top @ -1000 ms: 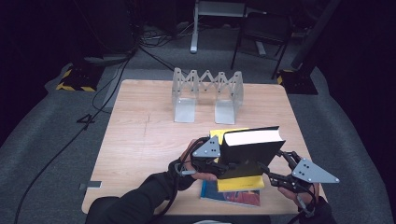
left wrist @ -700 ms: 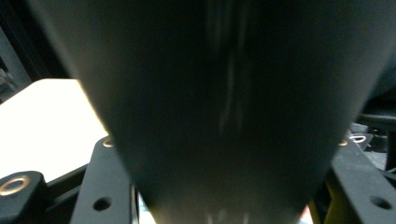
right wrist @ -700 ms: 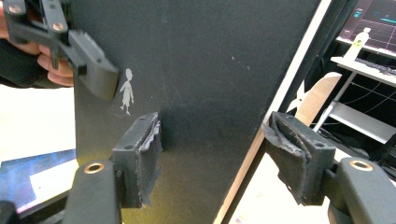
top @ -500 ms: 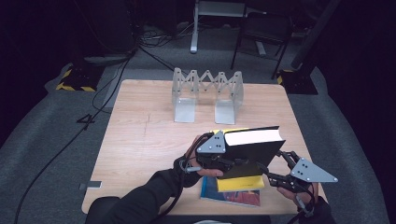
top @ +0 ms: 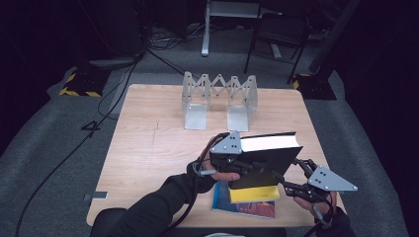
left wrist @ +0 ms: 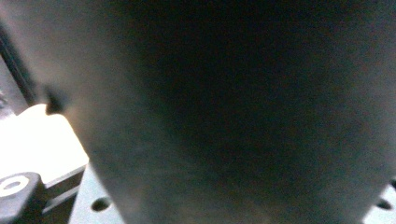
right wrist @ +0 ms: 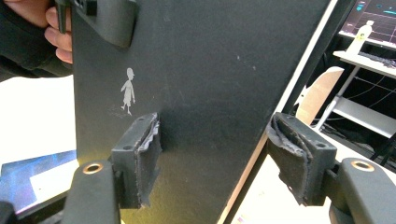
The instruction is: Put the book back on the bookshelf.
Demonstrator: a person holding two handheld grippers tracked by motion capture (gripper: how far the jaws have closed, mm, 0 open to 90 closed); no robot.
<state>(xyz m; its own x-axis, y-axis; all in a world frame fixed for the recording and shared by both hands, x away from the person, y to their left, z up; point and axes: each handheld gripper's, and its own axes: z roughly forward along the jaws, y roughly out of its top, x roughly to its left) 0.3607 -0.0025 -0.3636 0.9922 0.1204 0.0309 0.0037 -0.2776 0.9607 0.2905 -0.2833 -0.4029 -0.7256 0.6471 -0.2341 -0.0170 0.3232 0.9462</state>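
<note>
High view: a thick black hardcover book with a white page block is held raised above the near right part of the light wooden table, tilted, its page edge facing the far side. The left gripper meets the book at its left end; the black cover takes up most of the left gripper view, so whether its jaws clamp the book cannot be told. The person's left hand, in a dark sleeve, grasps that gripper. The right gripper, topped by a grey three-cornered plate, sits at the book's lower right corner.

Right gripper view: the two padded black jaws straddle the book's lower edge, one pad pressed against the cover near a small white walking-figure emblem, the other on the opposite side just beyond the edge; the grip is moderately wide and holds the book.

Below the raised book, a yellow book lies on a flat blue-covered book, both on the table's near edge.

At the far side stands a translucent accordion-style bookend rack with two upright metal-grey plates; its compartments hold nothing, and it stands well apart from the raised book.
</note>
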